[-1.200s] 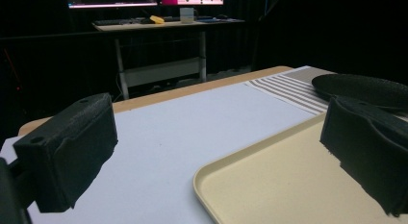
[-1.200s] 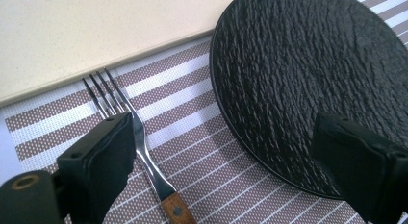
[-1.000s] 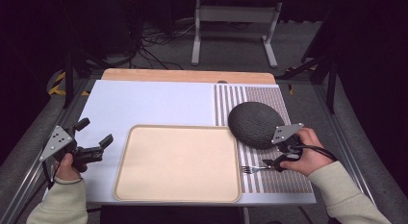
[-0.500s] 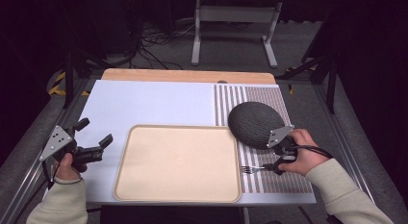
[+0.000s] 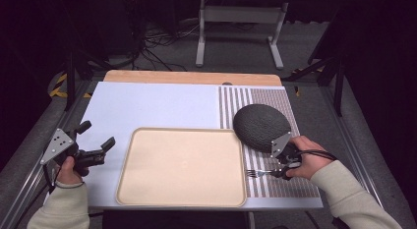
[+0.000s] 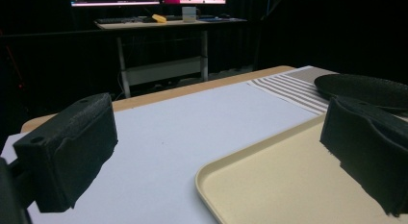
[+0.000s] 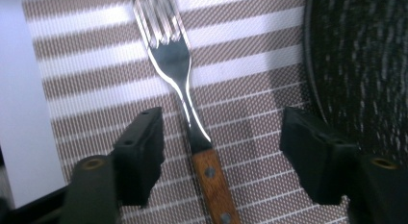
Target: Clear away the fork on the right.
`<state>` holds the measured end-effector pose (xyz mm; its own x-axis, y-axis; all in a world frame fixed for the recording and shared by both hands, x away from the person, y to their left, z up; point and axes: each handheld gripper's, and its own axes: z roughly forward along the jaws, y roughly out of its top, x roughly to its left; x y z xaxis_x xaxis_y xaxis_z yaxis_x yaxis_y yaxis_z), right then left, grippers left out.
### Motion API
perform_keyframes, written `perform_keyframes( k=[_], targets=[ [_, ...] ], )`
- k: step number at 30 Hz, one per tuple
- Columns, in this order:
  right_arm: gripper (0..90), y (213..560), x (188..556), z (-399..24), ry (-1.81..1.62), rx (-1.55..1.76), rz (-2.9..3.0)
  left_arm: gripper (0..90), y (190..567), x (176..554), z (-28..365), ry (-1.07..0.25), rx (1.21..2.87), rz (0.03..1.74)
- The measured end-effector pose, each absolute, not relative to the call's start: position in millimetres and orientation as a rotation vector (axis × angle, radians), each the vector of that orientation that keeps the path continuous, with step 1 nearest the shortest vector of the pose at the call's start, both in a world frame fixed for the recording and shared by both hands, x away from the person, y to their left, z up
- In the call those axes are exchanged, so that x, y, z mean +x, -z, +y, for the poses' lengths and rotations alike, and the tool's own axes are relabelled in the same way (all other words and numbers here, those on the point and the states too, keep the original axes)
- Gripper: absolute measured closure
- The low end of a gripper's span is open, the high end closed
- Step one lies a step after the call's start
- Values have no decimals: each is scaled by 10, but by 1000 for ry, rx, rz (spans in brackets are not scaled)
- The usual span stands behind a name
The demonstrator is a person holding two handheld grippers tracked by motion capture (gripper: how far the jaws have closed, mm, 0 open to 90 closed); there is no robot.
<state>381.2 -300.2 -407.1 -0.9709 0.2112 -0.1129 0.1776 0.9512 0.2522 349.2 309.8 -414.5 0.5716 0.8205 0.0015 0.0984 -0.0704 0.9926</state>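
Note:
A fork (image 7: 185,96) with a wooden handle lies flat on the striped placemat (image 7: 240,84), tines away from me. My right gripper (image 7: 221,156) is open and straddles the fork's neck, one jaw on each side, neither touching it. From above, the fork (image 5: 256,173) lies just right of the beige tray (image 5: 182,166), with the right gripper (image 5: 280,171) at its handle end. A dark textured plate (image 5: 260,126) sits on the placemat just beyond that hand. At the table's left, the left gripper (image 5: 98,150) is held open and empty, its jaws facing the tray (image 6: 288,185).
The white mat (image 5: 152,106) covers the left and middle of the table, with a wooden strip (image 5: 192,77) along the far edge. Beyond the table stand a desk frame (image 5: 241,22) and floor cables. The plate (image 7: 356,65) lies close to my right jaw.
The right hand has moved slightly left and down over the fork's handle. The left gripper has stayed still.

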Motion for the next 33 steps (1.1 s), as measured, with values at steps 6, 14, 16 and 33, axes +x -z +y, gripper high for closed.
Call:
perform_keyframes(
  k=[6,14,16,33],
  targets=[
    [494,4112,3815,-2992,-242,173,3019,0,4146,3493,3096,-714,1546,808],
    [671,4103,3830,-2972,-135,72,3055,0,4148,3494,3100,-712,1546,806],
    [697,4109,3832,-2967,-120,60,3062,0,4148,3493,3101,-712,1545,807],
    [769,4131,3856,-2958,-106,3,3087,0,4146,3491,3104,-712,1542,804]
  ],
)
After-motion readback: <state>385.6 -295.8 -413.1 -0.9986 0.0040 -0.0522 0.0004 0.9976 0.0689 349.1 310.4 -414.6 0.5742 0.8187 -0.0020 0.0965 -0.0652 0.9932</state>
